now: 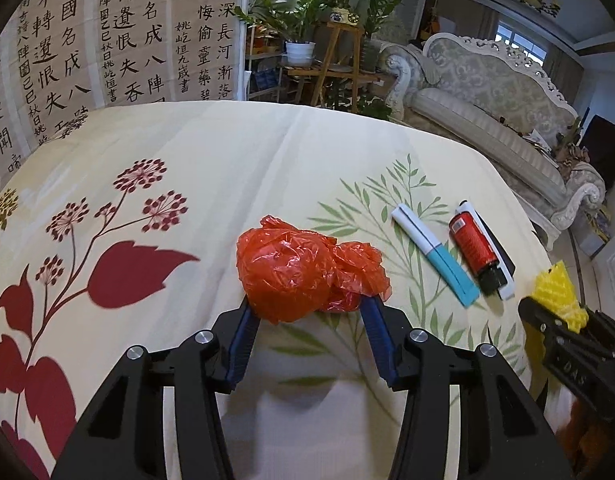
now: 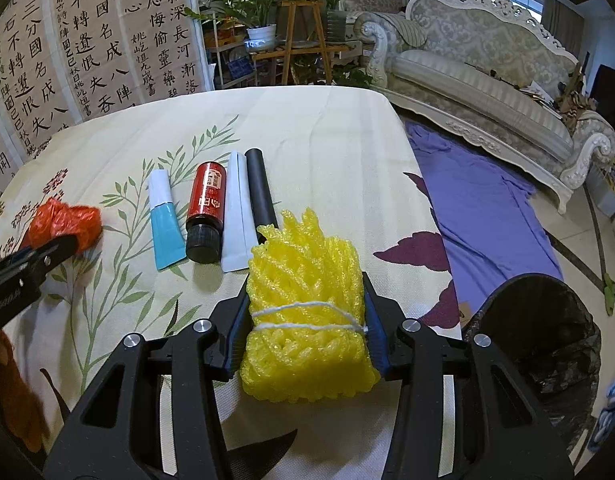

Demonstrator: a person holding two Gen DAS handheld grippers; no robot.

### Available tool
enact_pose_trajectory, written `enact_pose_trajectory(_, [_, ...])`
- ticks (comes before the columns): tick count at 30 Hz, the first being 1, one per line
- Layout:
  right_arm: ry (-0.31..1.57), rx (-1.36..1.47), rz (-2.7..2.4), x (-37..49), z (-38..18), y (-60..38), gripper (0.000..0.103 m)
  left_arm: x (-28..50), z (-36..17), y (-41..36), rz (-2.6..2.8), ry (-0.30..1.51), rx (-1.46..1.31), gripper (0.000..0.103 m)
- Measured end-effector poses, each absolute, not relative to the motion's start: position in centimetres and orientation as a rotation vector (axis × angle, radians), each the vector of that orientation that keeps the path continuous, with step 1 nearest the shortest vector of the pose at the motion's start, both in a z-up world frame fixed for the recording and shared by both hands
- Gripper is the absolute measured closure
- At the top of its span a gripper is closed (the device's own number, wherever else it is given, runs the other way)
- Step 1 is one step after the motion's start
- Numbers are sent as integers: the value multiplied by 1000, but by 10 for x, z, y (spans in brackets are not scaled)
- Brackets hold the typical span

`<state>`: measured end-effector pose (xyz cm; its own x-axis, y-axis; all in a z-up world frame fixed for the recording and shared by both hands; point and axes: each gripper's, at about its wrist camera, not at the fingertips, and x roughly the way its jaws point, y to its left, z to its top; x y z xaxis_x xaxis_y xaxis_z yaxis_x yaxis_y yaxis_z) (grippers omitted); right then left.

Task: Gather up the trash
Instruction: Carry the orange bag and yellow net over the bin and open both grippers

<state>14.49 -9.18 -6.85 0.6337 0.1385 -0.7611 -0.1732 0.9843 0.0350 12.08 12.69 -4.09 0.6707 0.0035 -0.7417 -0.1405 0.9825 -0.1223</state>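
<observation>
Both wrist views look steeply down, sharing the tablecloth (image 1: 235, 152).

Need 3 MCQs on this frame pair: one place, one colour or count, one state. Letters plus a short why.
1. Where does the red bottle lie?
A. between the teal-and-white tube and the white tube
B. in the black bin
C. on the sofa

2. What colour is the foam net in the right gripper?
A. yellow
B. green
C. purple

3. How does the left gripper stand to the orange plastic bag?
A. far from it
B. its fingertips sit on either side of the bag's near edge
C. it holds it over the bin

Key: 1 A, right wrist view shows the row; 2 A, plainly yellow; 3 B, the blue pads flank the bag on the tablecloth.
</observation>
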Motion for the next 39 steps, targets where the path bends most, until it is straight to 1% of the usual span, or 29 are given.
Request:
enact_pose_trajectory(12, [806,-30,173,112,-54,-102,58,93,-29,116,71,791,-147,53])
enact_pose_trajectory(19, [756,-12,122,81,-34,-131,58,75,-20,87,-11,773,-136,53])
enact_pose_trajectory(28, [735,29,-8,50,-30,-191,58,56,-10,16,-162,745,-76,53])
enact_pose_trajectory(39, [726,88,-162,37,-40,-266,57,63,-17,-78,-309,757,5,53])
